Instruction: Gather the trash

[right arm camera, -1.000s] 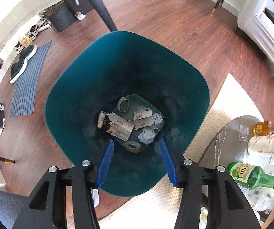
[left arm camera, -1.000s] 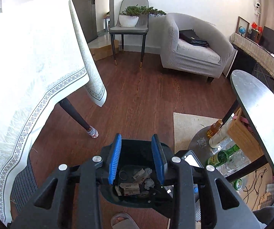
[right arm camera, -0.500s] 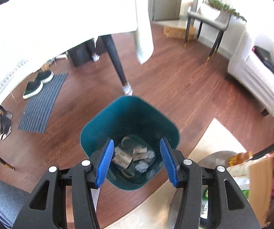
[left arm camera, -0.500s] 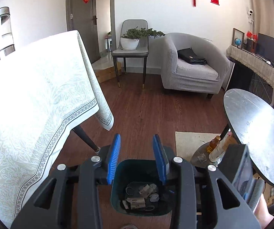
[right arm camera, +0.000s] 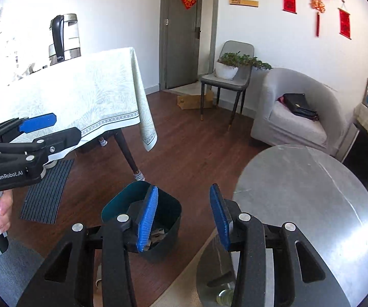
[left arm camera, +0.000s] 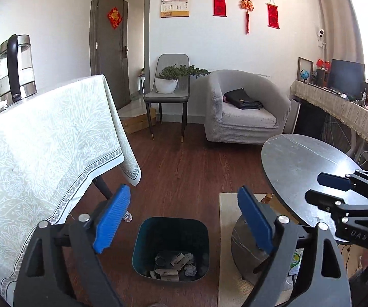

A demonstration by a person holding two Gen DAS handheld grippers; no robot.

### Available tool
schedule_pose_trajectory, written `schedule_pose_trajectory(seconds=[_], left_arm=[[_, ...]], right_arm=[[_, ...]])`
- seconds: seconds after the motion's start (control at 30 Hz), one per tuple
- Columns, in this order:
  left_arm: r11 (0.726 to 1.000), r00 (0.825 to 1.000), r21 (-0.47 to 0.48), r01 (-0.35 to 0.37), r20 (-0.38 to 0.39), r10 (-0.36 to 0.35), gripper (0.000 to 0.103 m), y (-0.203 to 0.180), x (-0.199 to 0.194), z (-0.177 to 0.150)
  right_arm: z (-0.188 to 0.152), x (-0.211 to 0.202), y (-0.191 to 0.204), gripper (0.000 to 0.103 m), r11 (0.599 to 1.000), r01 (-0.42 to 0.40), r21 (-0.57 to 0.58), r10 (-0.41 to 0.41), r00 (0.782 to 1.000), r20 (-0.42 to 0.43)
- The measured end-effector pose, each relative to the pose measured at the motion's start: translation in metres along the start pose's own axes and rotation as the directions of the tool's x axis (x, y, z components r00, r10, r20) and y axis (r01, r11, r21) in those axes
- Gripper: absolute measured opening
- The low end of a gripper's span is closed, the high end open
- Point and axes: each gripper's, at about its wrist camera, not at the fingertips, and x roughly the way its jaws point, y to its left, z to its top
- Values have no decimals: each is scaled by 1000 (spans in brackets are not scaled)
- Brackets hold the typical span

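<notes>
The teal trash bin (left arm camera: 171, 249) stands on the wood floor at the lower centre of the left view, with paper scraps (left arm camera: 175, 266) at its bottom. Above it the left gripper (left arm camera: 184, 220) is spread wide and empty. The right gripper (right arm camera: 181, 217), at the bottom centre of its own view, is also parted and empty, between the bin and the round grey table (right arm camera: 312, 194).

The right gripper's finger (right arm camera: 146, 218) hides part of the bin (right arm camera: 168, 230); its scraps (left arm camera: 175, 266) are too small to identify.
</notes>
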Motion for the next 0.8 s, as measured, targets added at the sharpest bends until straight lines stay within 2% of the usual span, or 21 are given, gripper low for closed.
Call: schedule_pose_trajectory(seconds=[0.03,0.1,0.27,0.43,0.57,0.8], left_arm=[[1000,1000,-4,-2,16,2,96,-4,-8,-2],[1000,999,0,6,31,-6,98,-10,-19,-7],[997,999,64,-39,16,38,99,-26,-33,-26],[997,998,54,-49,-41,51,99,-28,-40,-52],[996,995,56,-69,-66,72,99,-30,-45,-69],[999,996,16,-46,-74,47,99,-29,-47,-84]], right_arm=[[-5,-15,-11,49,1000,11,20,-11,1000,27],[-18,-42,-35,72,996,60,60,-64,995,73],[-56,-101,-88,90,965,193,178,-215,970,117],[-96,-139,-116,95,929,303,213,-330,938,107],[-123,-163,-133,97,906,354,233,-384,918,97],[-150,-166,-137,97,908,350,230,-372,926,59]])
